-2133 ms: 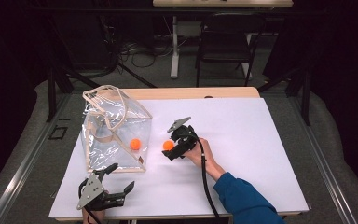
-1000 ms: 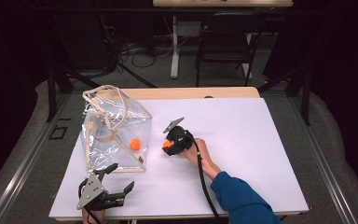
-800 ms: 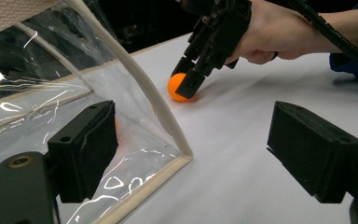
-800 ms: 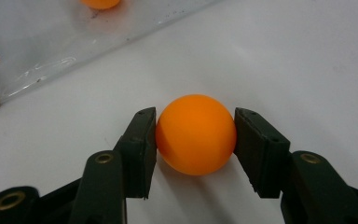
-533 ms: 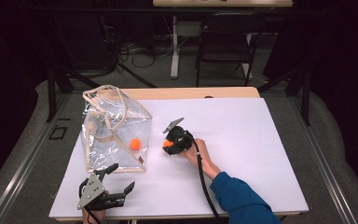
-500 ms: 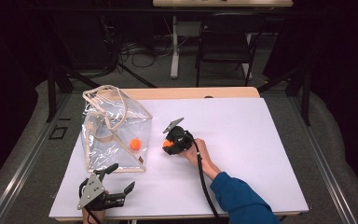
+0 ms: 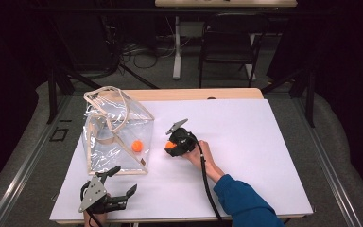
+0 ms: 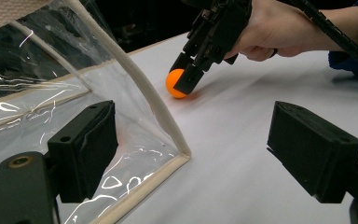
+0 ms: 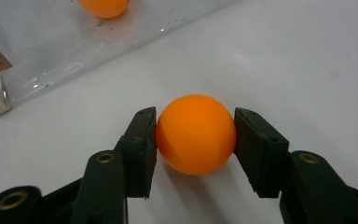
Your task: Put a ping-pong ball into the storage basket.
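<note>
White table (image 7: 246, 156) w/ dark room and a chair (image 7: 229, 40) behind. We see the right gripper (image 9: 195, 140) mid-table, jaws clamped on an orange ball (image 9: 196, 134) resting on the surface, just right of a clear bag (image 7: 116, 132). A 2nd ball (image 7: 137, 145) sits inside the bag near its right wall. Left gripper (image 7: 116, 187) is at the near-left edge, jaws wide apart, holding nothing, bag's near corner just beyond it.
</note>
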Action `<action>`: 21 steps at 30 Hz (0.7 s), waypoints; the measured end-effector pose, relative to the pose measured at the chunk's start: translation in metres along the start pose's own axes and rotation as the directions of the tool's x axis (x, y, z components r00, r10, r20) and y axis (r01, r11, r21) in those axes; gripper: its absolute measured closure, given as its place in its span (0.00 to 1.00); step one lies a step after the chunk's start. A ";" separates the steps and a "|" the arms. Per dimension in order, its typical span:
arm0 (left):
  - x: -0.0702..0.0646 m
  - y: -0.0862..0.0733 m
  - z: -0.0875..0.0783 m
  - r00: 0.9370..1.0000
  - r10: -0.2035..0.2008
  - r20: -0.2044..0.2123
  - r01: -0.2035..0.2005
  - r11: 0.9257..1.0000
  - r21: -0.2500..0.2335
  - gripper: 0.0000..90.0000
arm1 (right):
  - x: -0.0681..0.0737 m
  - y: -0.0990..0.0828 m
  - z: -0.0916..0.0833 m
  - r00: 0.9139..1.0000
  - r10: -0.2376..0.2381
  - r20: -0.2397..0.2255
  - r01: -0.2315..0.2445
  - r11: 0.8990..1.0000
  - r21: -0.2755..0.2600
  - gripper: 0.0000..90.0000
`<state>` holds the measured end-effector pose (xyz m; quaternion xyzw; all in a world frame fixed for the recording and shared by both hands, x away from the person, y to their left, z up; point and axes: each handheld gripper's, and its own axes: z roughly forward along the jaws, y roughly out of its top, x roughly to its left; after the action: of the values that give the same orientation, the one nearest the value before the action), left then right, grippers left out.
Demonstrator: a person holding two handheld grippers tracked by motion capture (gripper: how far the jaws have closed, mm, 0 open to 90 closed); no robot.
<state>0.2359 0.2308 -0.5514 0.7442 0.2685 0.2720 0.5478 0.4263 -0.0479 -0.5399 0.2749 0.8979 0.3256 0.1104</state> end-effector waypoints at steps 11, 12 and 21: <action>0.000 0.000 -0.001 1.000 -0.003 0.000 0.003 1.000 -0.004 0.18 | -0.001 0.000 -0.005 1.000 0.012 -0.004 -0.013 1.000 -0.024 0.56; 0.000 0.000 -0.001 1.000 -0.003 0.000 0.003 1.000 -0.005 0.18 | -0.001 0.000 -0.006 1.000 0.008 -0.002 -0.008 1.000 -0.027 0.56; 0.000 0.000 -0.001 1.000 -0.001 0.002 0.001 1.000 -0.007 0.18 | -0.004 -0.002 -0.011 1.000 0.014 0.001 -0.014 0.999 -0.039 0.56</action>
<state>0.2351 0.2315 -0.5510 0.7425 0.2673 0.2717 0.5509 0.4244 -0.0575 -0.5331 0.2791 0.8893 0.3437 0.1143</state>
